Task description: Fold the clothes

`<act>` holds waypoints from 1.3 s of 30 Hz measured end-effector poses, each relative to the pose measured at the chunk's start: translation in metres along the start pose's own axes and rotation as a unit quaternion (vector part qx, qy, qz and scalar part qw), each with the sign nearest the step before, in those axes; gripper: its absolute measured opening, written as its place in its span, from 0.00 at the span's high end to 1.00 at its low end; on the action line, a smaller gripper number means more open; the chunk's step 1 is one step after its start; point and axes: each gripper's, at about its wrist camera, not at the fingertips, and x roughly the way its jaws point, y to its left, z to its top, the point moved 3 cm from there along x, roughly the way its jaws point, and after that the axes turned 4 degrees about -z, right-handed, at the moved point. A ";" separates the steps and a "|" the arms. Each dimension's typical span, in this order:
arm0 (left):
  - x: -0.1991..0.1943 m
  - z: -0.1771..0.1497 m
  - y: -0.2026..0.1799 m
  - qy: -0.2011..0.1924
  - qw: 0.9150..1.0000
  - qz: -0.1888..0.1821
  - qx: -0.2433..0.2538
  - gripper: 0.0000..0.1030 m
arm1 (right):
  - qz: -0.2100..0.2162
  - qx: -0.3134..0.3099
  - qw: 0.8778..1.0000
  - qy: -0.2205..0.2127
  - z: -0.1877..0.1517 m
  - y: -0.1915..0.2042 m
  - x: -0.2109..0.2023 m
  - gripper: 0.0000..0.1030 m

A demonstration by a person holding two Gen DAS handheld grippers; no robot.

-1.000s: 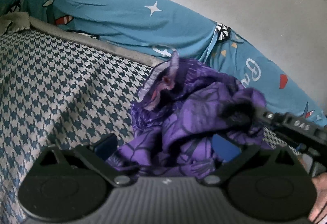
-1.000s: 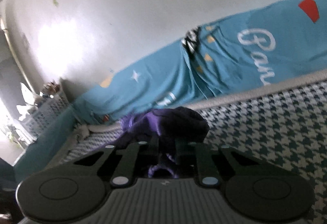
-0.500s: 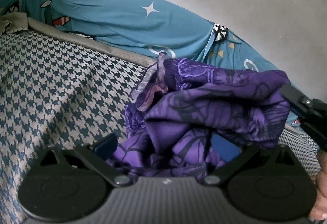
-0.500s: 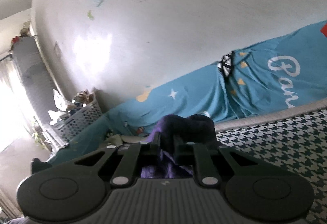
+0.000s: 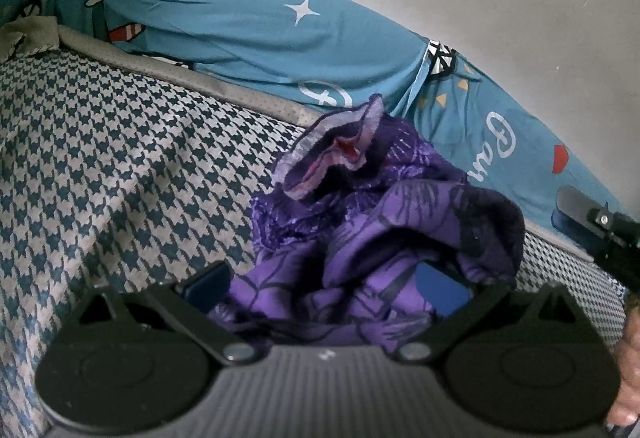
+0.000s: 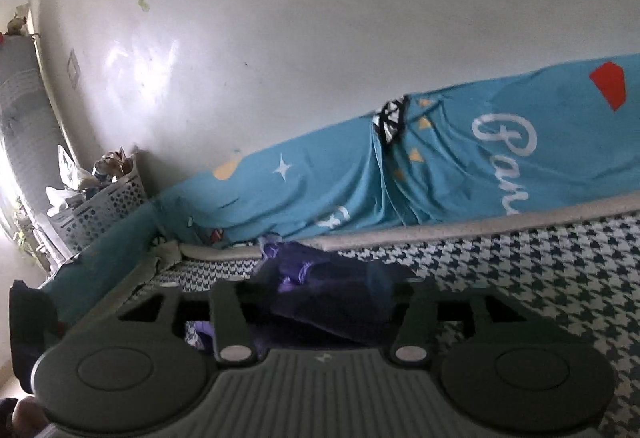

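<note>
A crumpled purple garment (image 5: 360, 222) with a pale ruffled hem lies in a heap on the houndstooth bed cover (image 5: 120, 166). My left gripper (image 5: 324, 284) stands open over its near edge, and cloth lies loosely between its blue pads (image 5: 208, 282). My right gripper (image 6: 316, 290) is opening. The dark purple garment (image 6: 320, 290) lies between its spread fingers, and the pads do not press on it. In the left wrist view one finger of the right gripper (image 5: 580, 212) shows just right of the heap, apart from it.
A teal printed sheet (image 5: 248, 34) runs along the white wall behind the bed. A grey cloth (image 5: 28, 38) lies at the far left corner. A white laundry basket (image 6: 100, 202) stands beyond the bed's end. A person's hand (image 5: 628, 366) shows at the right edge.
The right gripper was shut on a fold of the purple garment and held it up. Its jaws have now spread, the fold has slumped onto the heap, and the gripper has drawn away to the right.
</note>
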 end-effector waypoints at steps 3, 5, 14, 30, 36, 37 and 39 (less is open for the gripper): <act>-0.001 0.001 0.002 0.000 1.000 0.001 -0.003 0.00 | -0.012 -0.008 1.000 0.016 -0.004 -0.002 0.004 0.30; -0.001 0.001 0.004 -0.001 1.000 0.003 -0.003 0.00 | -0.017 -0.016 0.999 0.029 -0.008 -0.003 0.010 0.27; -0.003 0.002 0.009 0.002 1.000 0.007 -0.006 0.00 | -0.026 -0.034 0.999 0.032 -0.015 0.002 0.020 0.27; -0.004 0.004 0.016 0.005 1.000 0.020 -0.017 0.00 | 0.008 -0.146 0.988 0.039 -0.038 0.059 0.041 0.21; -0.004 0.005 0.019 0.007 0.999 0.030 -0.023 0.00 | -0.033 -0.162 0.986 0.031 -0.043 0.061 0.051 0.36; -0.004 0.005 0.020 0.008 0.999 0.029 -0.026 0.00 | -0.040 -0.160 0.986 0.029 -0.042 0.060 0.052 0.45; -0.005 0.005 0.022 0.008 0.999 0.026 -0.031 0.00 | -0.049 -0.140 0.989 0.025 -0.038 0.053 0.052 0.57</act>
